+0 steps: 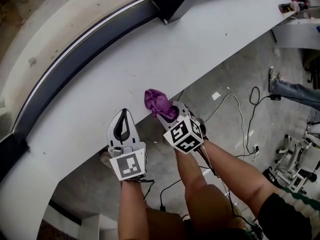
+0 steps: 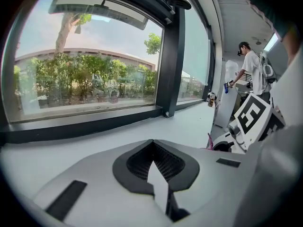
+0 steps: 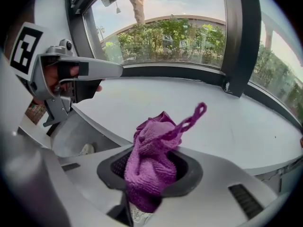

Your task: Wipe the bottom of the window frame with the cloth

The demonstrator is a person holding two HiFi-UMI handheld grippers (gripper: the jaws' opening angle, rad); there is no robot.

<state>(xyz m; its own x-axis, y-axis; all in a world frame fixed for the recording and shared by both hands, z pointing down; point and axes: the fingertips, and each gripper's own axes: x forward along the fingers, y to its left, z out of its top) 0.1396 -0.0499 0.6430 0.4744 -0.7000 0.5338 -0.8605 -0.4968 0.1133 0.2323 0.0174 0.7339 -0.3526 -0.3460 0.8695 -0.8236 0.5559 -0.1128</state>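
A purple knitted cloth [image 1: 158, 103] is bunched between the jaws of my right gripper [image 1: 168, 110], which is shut on it just over the near edge of the white sill [image 1: 150, 59]. In the right gripper view the cloth [image 3: 154, 162] stands up from the jaws, a loop sticking out to the right. My left gripper [image 1: 122, 122] hovers beside it to the left over the sill's near edge, shut and holding nothing [image 2: 152, 171]. The dark bottom window frame [image 1: 75, 59] curves along the far side of the sill, well beyond both grippers.
A dark upright mullion [image 1: 175, 1] meets the frame at the top. Cables [image 1: 240, 114] trail on the floor below the sill. A person [image 2: 248, 72] stands at the far right by a white table [image 1: 300, 21]. White equipment [image 1: 300, 149] stands on the floor at right.
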